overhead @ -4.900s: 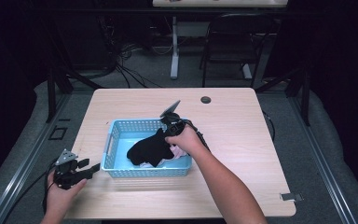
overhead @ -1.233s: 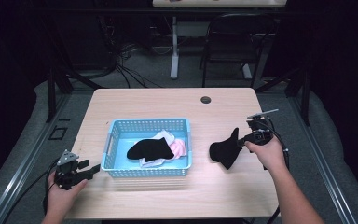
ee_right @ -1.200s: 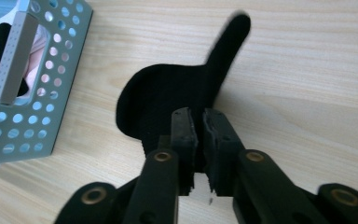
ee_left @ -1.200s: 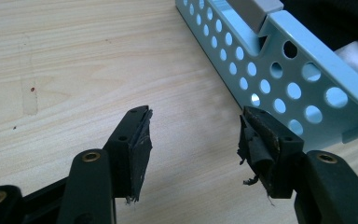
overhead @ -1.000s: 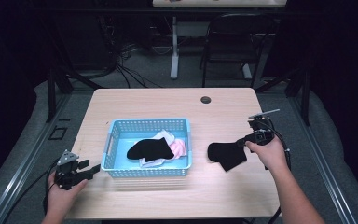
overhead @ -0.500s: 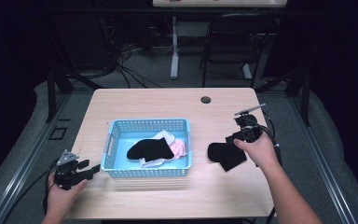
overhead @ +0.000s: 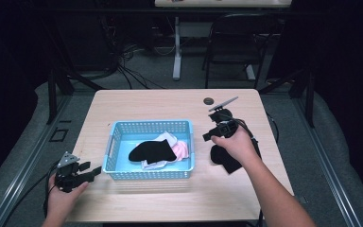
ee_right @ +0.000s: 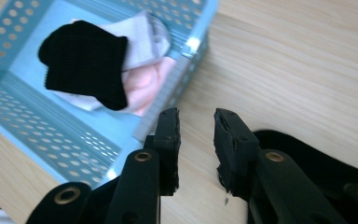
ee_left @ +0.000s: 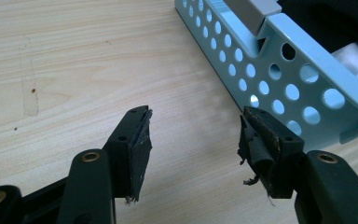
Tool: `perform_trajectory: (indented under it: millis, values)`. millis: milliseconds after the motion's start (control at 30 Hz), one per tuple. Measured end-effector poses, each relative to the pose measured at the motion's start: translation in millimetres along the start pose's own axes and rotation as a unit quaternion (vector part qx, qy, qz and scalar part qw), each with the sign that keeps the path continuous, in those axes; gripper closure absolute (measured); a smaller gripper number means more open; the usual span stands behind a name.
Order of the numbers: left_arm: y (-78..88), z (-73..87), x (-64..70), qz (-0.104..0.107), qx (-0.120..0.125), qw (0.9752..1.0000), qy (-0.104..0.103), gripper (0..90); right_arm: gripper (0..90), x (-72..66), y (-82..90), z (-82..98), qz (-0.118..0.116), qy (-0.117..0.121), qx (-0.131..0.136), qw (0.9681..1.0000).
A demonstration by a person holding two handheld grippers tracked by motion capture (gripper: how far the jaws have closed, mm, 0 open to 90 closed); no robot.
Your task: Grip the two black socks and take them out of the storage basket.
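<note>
A blue perforated basket stands mid-table and holds a black sock, a white sock and a pink sock. Another black sock lies flat on the table right of the basket, partly under the right hand. My right gripper hovers between that sock and the basket, pointing at the basket; its jaws have just been opening and nothing is between them. My left gripper rests open at the basket's front left corner, holding nothing.
A small black round disc lies near the table's far edge. A dark chair and cables stand on the floor beyond the table. Bare wood runs along the table's front and its left side.
The right gripper took a black sock from the basket, laid it on the table to the right, let go, and has moved up and left toward the basket. The left gripper stayed still.
</note>
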State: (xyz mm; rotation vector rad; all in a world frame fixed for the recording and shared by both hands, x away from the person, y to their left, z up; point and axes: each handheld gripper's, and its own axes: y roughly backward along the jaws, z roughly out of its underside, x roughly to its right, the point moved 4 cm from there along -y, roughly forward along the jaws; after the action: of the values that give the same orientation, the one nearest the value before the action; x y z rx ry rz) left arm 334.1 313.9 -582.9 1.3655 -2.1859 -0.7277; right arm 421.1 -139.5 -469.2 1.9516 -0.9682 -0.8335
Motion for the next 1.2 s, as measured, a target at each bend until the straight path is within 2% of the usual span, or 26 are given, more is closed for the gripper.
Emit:
perform_trajectory:
  millis: [100,267,367,500,633,767,800,967,1100,1133,1200]
  values:
    - [0.0,-0.1,0.0,0.000,0.000,1.0000,0.000,43.1,67.4,-15.2,-7.5,-8.4,-0.009,0.012,0.004,0.9999]
    - [0.1,-0.4,0.3,0.002,0.002,1.0000,-0.002,42.8,62.2,-36.5,-23.0,-20.8,-0.010,0.051,0.000,0.9987]
    - [0.4,-0.6,0.1,0.002,0.001,1.0000,-0.002,42.8,57.9,-47.3,-34.0,-25.7,-0.014,0.052,0.001,0.9985]
    - [0.7,-0.7,0.1,0.003,0.003,1.0000,-0.002,42.7,52.3,-57.5,-48.4,-31.5,-0.019,0.074,-0.008,0.9971]
    - [0.7,-1.0,0.4,0.004,0.004,1.0000,-0.002,42.7,53.7,-63.9,-60.5,-35.1,-0.015,0.088,-0.019,0.9959]
    - [0.5,-1.2,0.7,0.004,0.004,1.0000,-0.003,42.7,52.0,-69.4,-75.2,-38.5,-0.011,0.079,-0.041,0.9960]
    - [0.4,-1.2,0.8,0.005,0.004,1.0000,-0.003,42.7,51.0,-69.9,-77.3,-39.1,-0.010,0.081,-0.057,0.9951]
    - [0.3,-1.4,1.0,0.006,0.004,1.0000,-0.003,42.7,45.1,-73.8,-94.8,-43.6,-0.013,0.069,-0.057,0.9960]
    - [0.4,-1.7,1.5,0.007,0.005,1.0000,-0.005,42.7,45.2,-73.6,-107.8,-44.9,-0.010,0.066,-0.076,0.9949]
    - [0.5,-1.8,1.5,0.007,0.005,0.9999,-0.005,42.7,45.5,-74.2,-110.9,-44.7,-0.010,0.060,-0.074,0.9954]
    - [0.6,-1.9,1.4,0.008,0.006,0.9999,-0.004,42.7,45.7,-73.6,-116.9,-44.4,-0.007,0.066,-0.084,0.9942]
